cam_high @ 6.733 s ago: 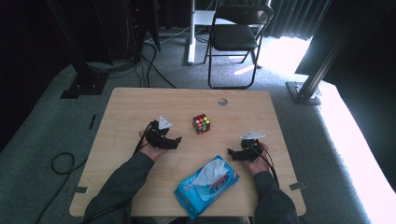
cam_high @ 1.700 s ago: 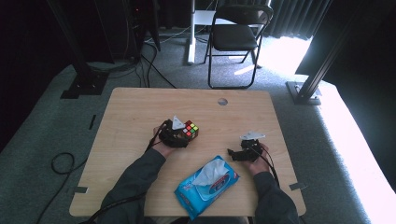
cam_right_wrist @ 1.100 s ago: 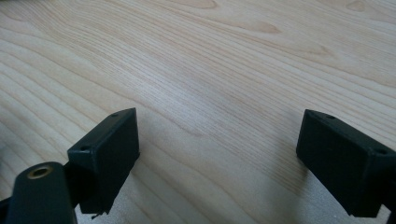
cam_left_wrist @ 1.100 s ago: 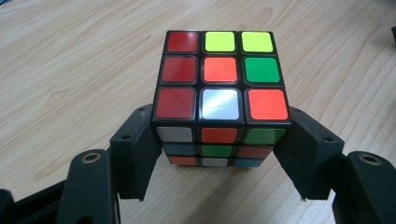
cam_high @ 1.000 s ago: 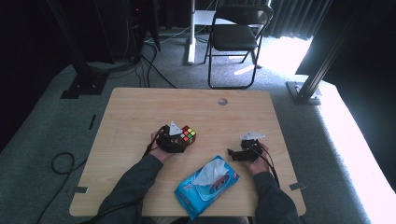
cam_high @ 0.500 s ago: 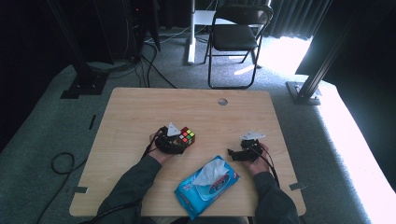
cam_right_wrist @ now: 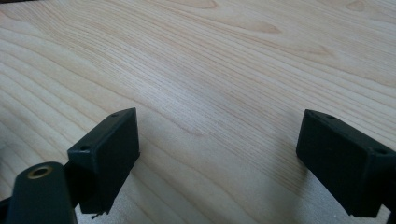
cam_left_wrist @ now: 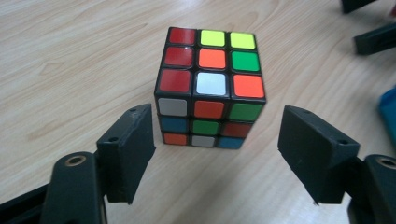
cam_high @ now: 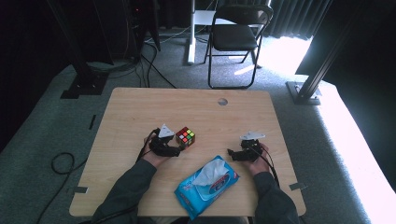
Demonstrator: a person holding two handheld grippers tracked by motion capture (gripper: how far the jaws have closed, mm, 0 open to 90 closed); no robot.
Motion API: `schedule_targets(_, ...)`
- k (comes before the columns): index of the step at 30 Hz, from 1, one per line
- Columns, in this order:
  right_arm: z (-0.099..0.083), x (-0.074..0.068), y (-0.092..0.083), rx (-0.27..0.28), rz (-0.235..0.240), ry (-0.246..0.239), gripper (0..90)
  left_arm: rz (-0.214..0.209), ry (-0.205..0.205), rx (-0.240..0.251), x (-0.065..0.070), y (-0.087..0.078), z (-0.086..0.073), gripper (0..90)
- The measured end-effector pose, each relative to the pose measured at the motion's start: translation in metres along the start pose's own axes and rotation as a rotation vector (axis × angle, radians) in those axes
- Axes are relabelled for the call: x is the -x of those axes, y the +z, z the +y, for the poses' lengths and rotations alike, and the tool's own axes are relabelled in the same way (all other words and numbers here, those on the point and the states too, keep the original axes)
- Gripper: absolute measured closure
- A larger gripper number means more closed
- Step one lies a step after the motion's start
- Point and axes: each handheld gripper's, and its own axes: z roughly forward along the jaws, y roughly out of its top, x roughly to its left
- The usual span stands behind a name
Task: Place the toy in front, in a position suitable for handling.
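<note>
Cube (cam_left_wrist: 210, 88) nearer now — glossy, square-tiled, plastic

Multicoloured cube (cam_left_wrist: 210, 88), black-edged squares; blue pack (cam_high: 205, 186)

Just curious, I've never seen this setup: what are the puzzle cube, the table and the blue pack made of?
The puzzle cube looks like glossy black plastic with coloured tiles that catch the light. The table looks like pale wood, or a matt wood-look top, with visible grain. The blue pack seems to be soft, shiny plastic film, with a white tissue sticking out.
</note>
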Motion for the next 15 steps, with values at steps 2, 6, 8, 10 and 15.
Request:
schedule_targets(2, 0.0, 0.0, 0.0, 0.0, 0.0, 0.0, 12.9, -0.015, -0.021, 0.02, 0.0, -0.007, -0.001, 28.8)
schedule_targets(6, 0.0, 0.0, 0.0, 0.0, 0.0, 0.0, 12.9, -0.033, -0.034, 0.047, 0.001, -0.019, -0.003, 33.2)
schedule_targets(8, 0.0, 0.0, 0.0, 0.0, 0.0, 0.0, 12.9, -0.046, -0.042, 0.048, 0.001, -0.022, -0.003, 34.3)
schedule_targets(10, 0.0, 0.0, 0.0, 0.0, -0.001, 0.0, 12.9, -0.045, -0.052, 0.03, 0.003, -0.024, -0.004, 34.9)
schedule_targets(15, 0.0, 0.0, 0.0, 0.0, -0.001, 0.001, 12.9, -0.075, -0.08, 0.035, 0.005, -0.031, -0.005, 37.6)
